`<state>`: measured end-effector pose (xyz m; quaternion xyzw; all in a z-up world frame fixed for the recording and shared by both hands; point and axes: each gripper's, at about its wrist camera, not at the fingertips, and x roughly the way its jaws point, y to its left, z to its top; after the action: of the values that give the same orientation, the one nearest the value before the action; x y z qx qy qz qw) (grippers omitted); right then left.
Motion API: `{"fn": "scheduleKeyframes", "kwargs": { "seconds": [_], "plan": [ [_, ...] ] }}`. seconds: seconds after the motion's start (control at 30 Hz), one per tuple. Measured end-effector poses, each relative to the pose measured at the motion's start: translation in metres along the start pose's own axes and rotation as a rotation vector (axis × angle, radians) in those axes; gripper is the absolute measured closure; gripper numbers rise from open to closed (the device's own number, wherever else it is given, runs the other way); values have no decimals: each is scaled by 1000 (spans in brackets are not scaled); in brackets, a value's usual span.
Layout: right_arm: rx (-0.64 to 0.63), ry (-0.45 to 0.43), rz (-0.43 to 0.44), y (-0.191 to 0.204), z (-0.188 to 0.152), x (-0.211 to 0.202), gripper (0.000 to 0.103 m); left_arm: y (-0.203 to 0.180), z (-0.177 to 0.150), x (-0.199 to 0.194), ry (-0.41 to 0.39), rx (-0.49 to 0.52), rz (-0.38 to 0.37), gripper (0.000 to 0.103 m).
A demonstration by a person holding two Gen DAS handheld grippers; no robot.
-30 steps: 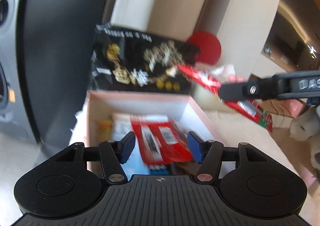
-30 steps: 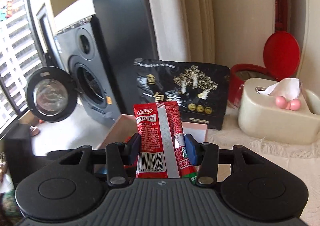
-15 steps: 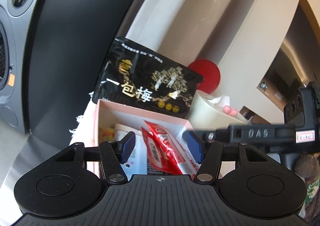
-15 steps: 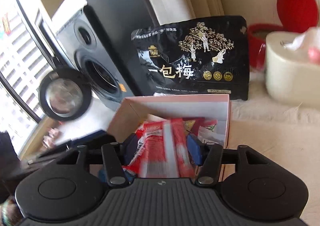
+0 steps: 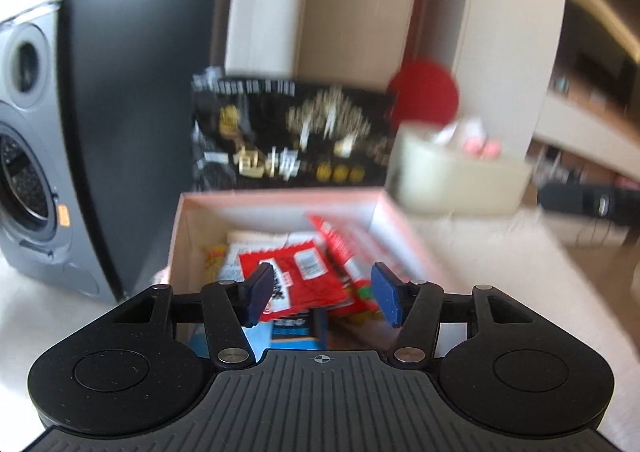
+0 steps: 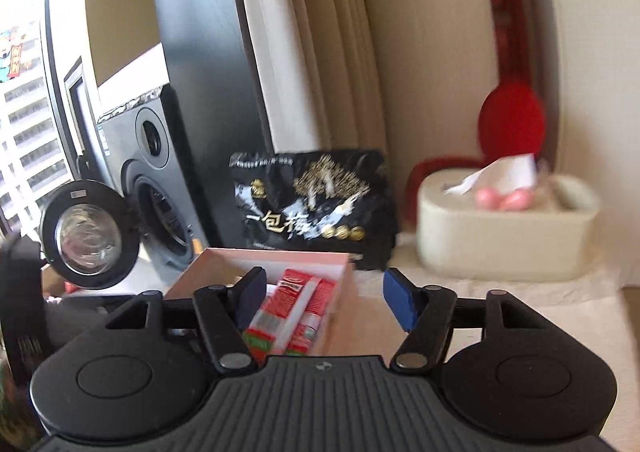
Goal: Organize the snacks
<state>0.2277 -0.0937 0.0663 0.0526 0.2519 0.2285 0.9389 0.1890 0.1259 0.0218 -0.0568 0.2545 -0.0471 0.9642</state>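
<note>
An open pink box [image 5: 280, 196] holds several snack packets, among them red ones [image 5: 296, 276] and a long red packet [image 5: 340, 244] leaning on its right wall. My left gripper [image 5: 322, 294] hovers over the box's near end; its jaws are closing a little, with no packet between the pads. In the right wrist view the long red packet [image 6: 296, 308] lies inside the box [image 6: 276, 254]. My right gripper [image 6: 324, 298] is back from it, jaws opening, pads touching nothing. The picture is blurred.
A black snack bag [image 6: 312, 204] stands behind the box. A cream tissue box [image 6: 500, 240] and a red lidded pot [image 6: 512, 124] sit at the right on a pale cloth. A grey speaker [image 6: 152, 180] and a dark panel [image 5: 132, 112] stand at the left.
The right gripper carried the long red packet over the box, let it go inside, and drew back to the right. The left gripper stayed over the box, shifting slightly.
</note>
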Motion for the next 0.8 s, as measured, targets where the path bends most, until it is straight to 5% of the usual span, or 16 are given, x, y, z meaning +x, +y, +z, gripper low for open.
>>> {"fn": "scheduleKeyframes", "kwargs": {
  "seconds": [0.27,0.5,0.63,0.67,0.77,0.8],
  "plan": [
    [-19,-53,-9,-3,-47,-71,22,-45,-62,-97,-145,-17,1,43],
    [26,24,-6,-15,-107,-79,18,-65,-120,-88,-82,-81,0,44],
    [35,-12,-43,-11,-114,-92,18,-81,-114,-103,-155,-13,3,45],
    [17,-40,-68,-6,-113,-97,18,-84,-111,-109,-171,3,-6,49],
    [-41,-94,-97,8,-111,-111,18,-92,-106,-122,-182,27,-46,89],
    [-58,-95,-86,13,-111,-114,18,-95,-105,-127,-178,26,-51,88]
  ]
}}
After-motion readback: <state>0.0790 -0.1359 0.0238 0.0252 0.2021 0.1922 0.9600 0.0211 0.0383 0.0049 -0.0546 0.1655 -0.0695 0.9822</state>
